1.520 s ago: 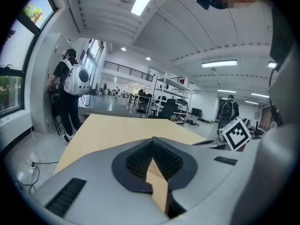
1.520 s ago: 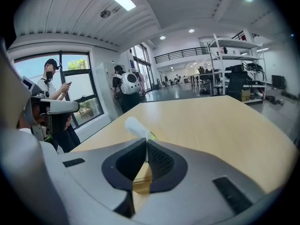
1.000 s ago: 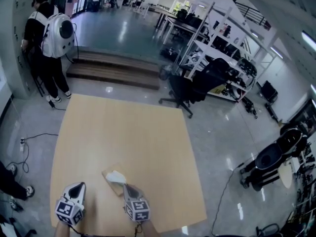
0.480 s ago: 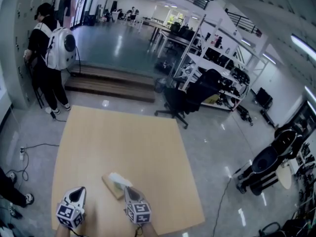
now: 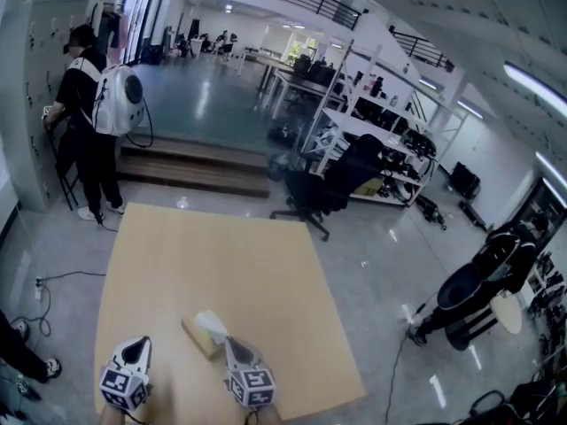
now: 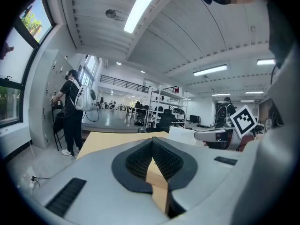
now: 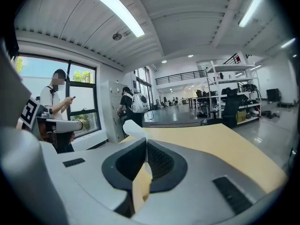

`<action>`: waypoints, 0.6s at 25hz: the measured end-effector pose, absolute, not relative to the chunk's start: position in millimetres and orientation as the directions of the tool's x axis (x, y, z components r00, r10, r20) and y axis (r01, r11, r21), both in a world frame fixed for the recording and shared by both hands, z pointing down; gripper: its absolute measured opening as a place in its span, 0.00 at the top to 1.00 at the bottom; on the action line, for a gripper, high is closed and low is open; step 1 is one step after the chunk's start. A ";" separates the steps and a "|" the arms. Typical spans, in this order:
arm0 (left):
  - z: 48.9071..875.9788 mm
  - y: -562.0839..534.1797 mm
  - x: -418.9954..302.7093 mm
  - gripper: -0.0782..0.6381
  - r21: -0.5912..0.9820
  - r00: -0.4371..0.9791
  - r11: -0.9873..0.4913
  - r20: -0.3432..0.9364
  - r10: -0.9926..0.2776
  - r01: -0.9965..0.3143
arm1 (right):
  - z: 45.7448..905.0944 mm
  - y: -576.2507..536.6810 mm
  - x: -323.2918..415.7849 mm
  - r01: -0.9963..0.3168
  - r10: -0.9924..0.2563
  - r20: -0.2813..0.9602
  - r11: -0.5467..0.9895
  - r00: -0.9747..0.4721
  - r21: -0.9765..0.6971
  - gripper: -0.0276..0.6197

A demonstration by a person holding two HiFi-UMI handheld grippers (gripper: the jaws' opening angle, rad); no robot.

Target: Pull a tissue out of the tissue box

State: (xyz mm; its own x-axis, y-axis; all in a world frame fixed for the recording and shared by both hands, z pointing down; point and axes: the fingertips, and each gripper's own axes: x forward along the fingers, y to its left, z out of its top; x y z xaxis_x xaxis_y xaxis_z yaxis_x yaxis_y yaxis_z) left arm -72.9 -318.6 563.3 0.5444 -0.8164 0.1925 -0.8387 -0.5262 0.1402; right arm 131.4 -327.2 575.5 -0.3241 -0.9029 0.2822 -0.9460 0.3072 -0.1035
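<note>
So the right claw (image 7: 144,143) is pinched tight on the white tissue (image 7: 132,127), which pokes up out of the tan tissue box (image 5: 198,338) near the front edge of the wooden counter (image 5: 221,255). The left claw (image 6: 152,143) is closed with nothing in it, off to the box's left.

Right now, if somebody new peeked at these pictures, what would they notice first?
Probably the big pale wooden table, with a tissue box near its front edge. There the right hand-held gripper pinches a white tissue poking from the box, with the left hand-held gripper shut beside it. Far left, a person with a white backpack faces the wall.
</note>
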 end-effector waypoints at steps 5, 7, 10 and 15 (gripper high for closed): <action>556.5 -307.1 -74.4 0.88 0.129 0.548 -0.533 0.176 -0.818 -0.836 | 557.7 -305.8 128.2 -0.950 -0.916 0.253 0.302 -0.313 -0.080 0.94; 557.6 -301.8 -78.6 0.88 0.128 0.553 -0.538 0.170 -0.816 -0.833 | 554.9 -297.4 123.8 -0.950 -0.918 0.244 0.300 -0.312 -0.083 0.94; 554.0 -293.1 -82.3 0.88 0.121 0.556 -0.543 0.163 -0.815 -0.831 | 552.9 -285.0 119.9 -0.950 -0.921 0.233 0.299 -0.311 -0.086 0.94; 545.0 -271.5 -84.5 0.88 0.113 0.577 -0.566 0.167 -0.799 -0.816 | 543.0 -262.2 115.4 -0.952 -0.928 0.213 0.293 -0.306 -0.094 0.94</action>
